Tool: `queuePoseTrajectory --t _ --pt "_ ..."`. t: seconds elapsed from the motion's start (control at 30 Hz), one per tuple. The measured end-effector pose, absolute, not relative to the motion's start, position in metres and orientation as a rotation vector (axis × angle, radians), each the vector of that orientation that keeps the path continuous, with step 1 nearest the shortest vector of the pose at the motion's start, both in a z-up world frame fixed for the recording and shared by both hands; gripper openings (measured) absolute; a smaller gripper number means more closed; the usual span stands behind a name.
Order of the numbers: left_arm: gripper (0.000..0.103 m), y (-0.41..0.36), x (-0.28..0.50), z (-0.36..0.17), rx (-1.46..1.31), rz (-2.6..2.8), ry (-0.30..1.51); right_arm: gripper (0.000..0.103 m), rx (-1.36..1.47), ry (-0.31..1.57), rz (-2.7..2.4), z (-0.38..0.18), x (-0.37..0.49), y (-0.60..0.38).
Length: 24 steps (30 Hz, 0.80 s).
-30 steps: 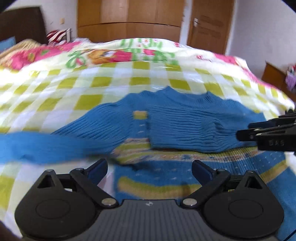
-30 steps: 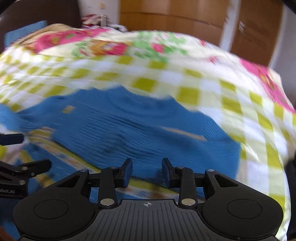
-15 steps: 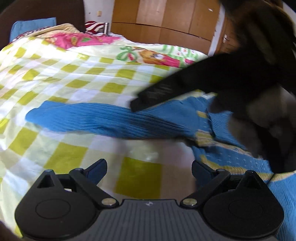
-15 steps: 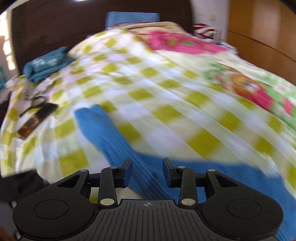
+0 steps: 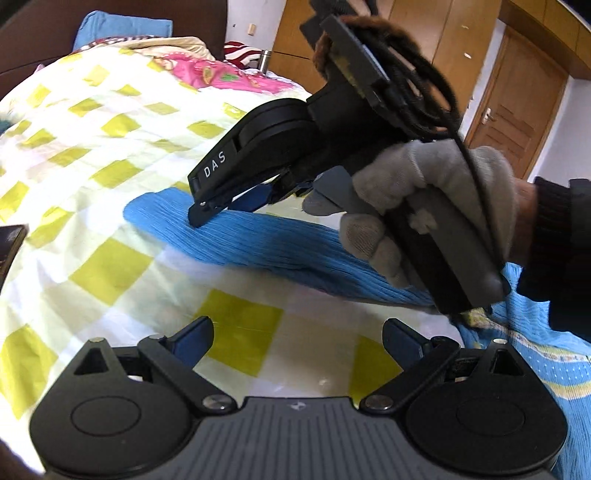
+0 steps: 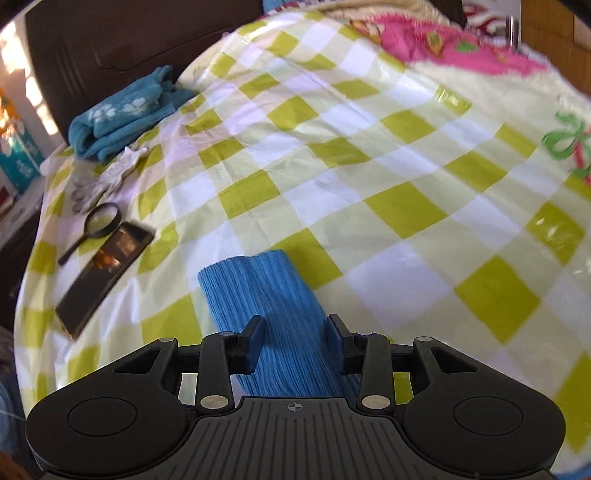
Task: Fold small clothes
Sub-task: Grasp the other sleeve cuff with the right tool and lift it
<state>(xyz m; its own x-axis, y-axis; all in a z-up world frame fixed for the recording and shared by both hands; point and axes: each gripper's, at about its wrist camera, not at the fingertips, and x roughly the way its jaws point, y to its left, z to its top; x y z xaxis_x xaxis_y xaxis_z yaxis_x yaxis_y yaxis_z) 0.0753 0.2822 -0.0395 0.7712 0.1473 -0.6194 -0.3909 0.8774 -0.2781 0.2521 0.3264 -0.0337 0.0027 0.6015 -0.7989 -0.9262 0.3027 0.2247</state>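
A blue ribbed knit sweater [image 5: 280, 247] lies on the bed's yellow-and-white checked bedspread [image 6: 388, 155], with one long sleeve [image 6: 266, 295] stretched out flat towards the dark wooden headboard [image 6: 122, 40] end. The sweater's body, with pale yellow patterned bands, sits at the right of the left wrist view, partly behind the person's grey-gloved hand [image 5: 424, 206].

That hand holds the right gripper [image 6: 295, 334], whose black body, marked "DAS", is angled down onto the sleeve not far from the cuff. From its own camera, the two fingers stand apart with the blue sleeve lying between them; the sleeve fills most of the gap, but neither finger visibly presses into the cloth. The cuff end sticks out just beyond the fingertips.

The left gripper [image 5: 297, 336] hangs over bare bedspread, near the sleeve but not touching it, its fingers spread wide with nothing between them.

Over by the bed's left edge, near the headboard, a folded teal towel with white flower prints [image 6: 122, 114] rests beside some crumpled white cloth [image 6: 107, 177]. Just below those lie a black-handled magnifying glass [image 6: 98, 223] and a dark rectangular phone [image 6: 105, 275], side by side. A pink floral quilt [image 6: 454, 44] is bunched along the far side, and wooden wardrobe doors [image 5: 424, 22] stand behind.
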Motion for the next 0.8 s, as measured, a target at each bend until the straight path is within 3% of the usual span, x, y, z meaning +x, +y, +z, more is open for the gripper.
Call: queuePoseTrajectory --t 0.2,0.47,0.5,0.53,0.57,0.8 --pt "0.103 0.282 0.069 -0.039 -0.393 0.31 0.62 0.038 -0.282 1.089 1.287 -0.037 0.27 0.336" --pt "0.103 0.285 0.077 -0.04 -0.395 0.306 0.605 0.037 -0.282 1.061 1.239 -0.039 0.276 0.334" --pt "0.103 0.284 0.077 -0.038 -0.395 0.306 0.604 0.032 -0.281 1.063 1.245 -0.04 0.274 0.335" --pt "0.103 0.284 0.078 -0.038 -0.395 0.307 0.603 0.018 -0.281 1.068 1.247 -0.04 0.272 0.337" --pt "0.103 0.283 0.08 -0.038 -0.394 0.309 0.604 0.013 -0.278 1.074 1.244 -0.04 0.27 0.338" --pt "0.103 0.282 0.077 -0.034 -0.397 0.324 0.605 0.007 -0.165 0.936 1.229 0.006 0.256 0.305"
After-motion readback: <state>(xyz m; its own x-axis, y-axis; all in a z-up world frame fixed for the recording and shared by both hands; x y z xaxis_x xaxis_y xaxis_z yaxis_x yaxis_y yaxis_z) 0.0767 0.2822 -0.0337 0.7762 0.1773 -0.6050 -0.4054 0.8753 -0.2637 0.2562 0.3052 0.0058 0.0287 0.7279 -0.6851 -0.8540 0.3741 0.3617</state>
